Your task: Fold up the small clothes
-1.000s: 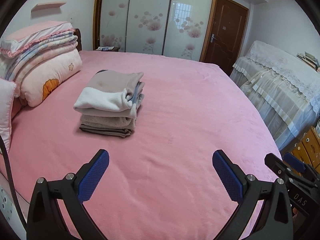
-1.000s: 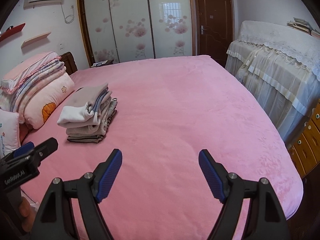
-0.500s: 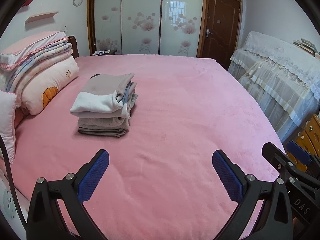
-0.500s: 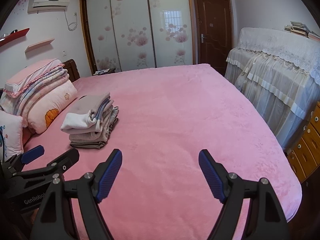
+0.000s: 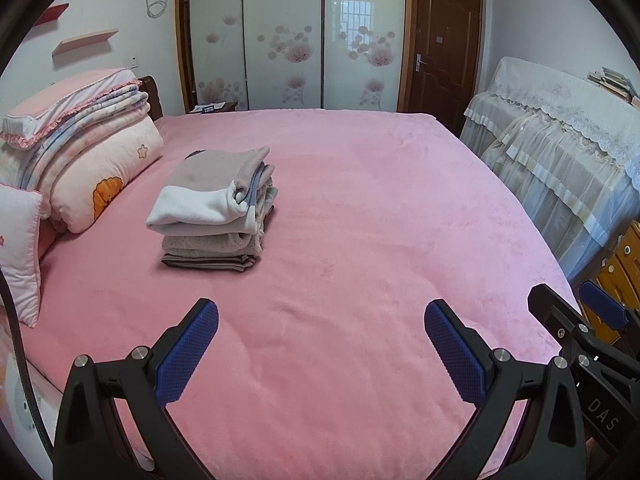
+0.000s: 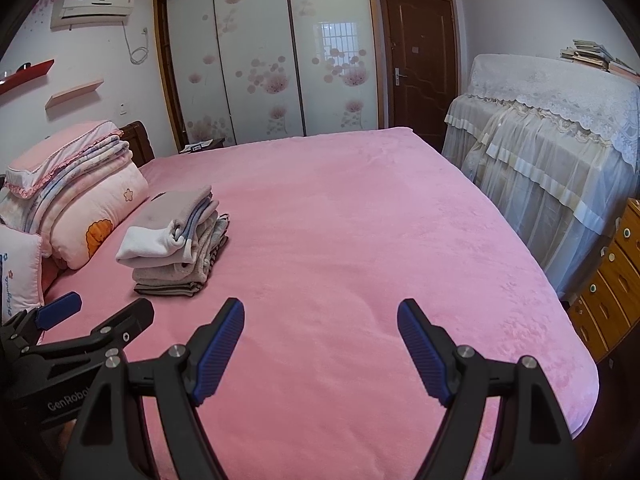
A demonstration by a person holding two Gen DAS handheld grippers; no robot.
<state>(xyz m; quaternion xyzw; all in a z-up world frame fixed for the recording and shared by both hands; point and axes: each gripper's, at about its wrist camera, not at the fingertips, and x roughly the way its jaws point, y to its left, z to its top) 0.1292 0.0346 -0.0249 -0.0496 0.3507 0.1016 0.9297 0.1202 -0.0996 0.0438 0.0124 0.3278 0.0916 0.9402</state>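
Left gripper (image 5: 320, 332) and right gripper (image 6: 320, 328) both spread wide, nothing between pads, hovering over bare pink bedspread (image 5: 360, 220). Stack of folded clothes (image 5: 216, 208) well ahead and left of both, beside pillows (image 5: 92, 160).

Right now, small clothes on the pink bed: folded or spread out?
Folded. The grey and white small clothes sit as one neat stack of layered garments on the pink bedspread; none lies spread.
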